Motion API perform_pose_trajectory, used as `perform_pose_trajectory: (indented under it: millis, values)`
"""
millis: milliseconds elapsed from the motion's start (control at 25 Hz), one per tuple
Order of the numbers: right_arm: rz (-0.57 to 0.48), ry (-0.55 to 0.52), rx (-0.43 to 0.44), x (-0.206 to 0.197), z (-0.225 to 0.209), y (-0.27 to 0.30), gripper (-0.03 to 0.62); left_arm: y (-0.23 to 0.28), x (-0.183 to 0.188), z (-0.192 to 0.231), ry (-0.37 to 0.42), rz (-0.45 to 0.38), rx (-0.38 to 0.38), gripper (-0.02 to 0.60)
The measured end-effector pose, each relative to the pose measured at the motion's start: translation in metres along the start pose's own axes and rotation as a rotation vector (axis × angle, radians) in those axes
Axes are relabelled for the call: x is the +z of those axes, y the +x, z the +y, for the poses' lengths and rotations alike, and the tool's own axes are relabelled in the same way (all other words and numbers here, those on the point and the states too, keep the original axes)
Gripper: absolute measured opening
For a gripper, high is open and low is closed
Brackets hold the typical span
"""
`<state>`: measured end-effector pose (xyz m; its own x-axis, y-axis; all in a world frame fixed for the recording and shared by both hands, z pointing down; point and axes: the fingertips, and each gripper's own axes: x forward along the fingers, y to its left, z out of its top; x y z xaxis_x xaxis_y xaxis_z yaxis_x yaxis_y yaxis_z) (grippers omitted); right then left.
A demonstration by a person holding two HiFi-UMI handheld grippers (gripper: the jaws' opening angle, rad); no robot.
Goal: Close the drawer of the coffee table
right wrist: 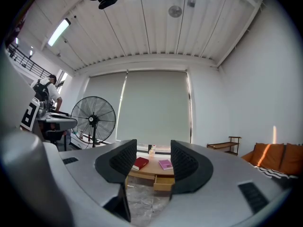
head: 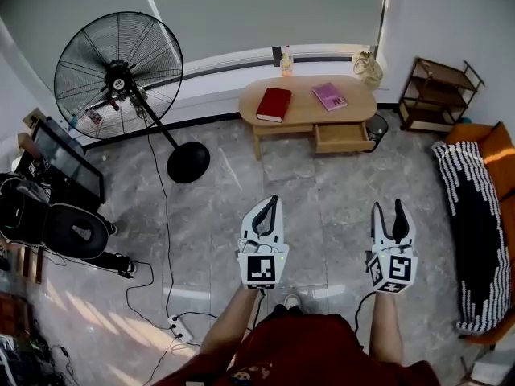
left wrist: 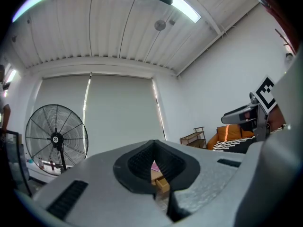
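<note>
Jaws on the left gripper [left wrist: 152,144] meet at the tips with nothing caught in them. Those on the right gripper [right wrist: 154,148] stand apart, and only floor and far furniture show through the gap. Both grippers are held level in front of the person, side by side, pointing across the room at the table [head: 302,109]. It stands well apart from them, by the far wall under the window. Its drawer [head: 342,137] is pulled out from the front, on the right half, with its wooden inside showing. Grey floor [head: 322,187] lies between it and the grippers. A red book [head: 273,104] and a pink book [head: 330,96] lie on the top. A fan [head: 118,64] stands to the left, a shelf [head: 438,95] and a sofa [head: 483,215] to the right. By my reading the task has hardly begun: the drawer is open and untouched. What is left is the whole approach, then setting a gripper against the drawer front and pushing it flush.
</note>
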<state>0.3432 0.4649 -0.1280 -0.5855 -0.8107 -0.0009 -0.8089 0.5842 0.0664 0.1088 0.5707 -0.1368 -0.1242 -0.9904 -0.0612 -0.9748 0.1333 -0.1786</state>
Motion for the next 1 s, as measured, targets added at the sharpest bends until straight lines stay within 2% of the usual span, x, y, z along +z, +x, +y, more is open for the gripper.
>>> perform_pose_trajectory:
  millis: [280, 600, 800, 1000]
  values:
    - [0.005, 0.003, -0.002, -0.006, 0.009, 0.022, 0.204, 0.016, -0.010, 0.020, -0.008, 0.004, 0.003, 0.008]
    - [0.025, 0.019, 0.012, -0.024, -0.003, 0.061, 0.204, 0.050, -0.025, 0.022, -0.008, 0.027, 0.012, 0.008]
    - [0.027, 0.038, 0.028, -0.031, -0.017, 0.115, 0.204, 0.099, -0.029, 0.028, 0.003, 0.026, 0.009, 0.008]
    - [0.027, 0.049, 0.029, -0.034, -0.053, 0.172, 0.204, 0.166, -0.035, 0.015, 0.001, 0.024, -0.014, 0.008]
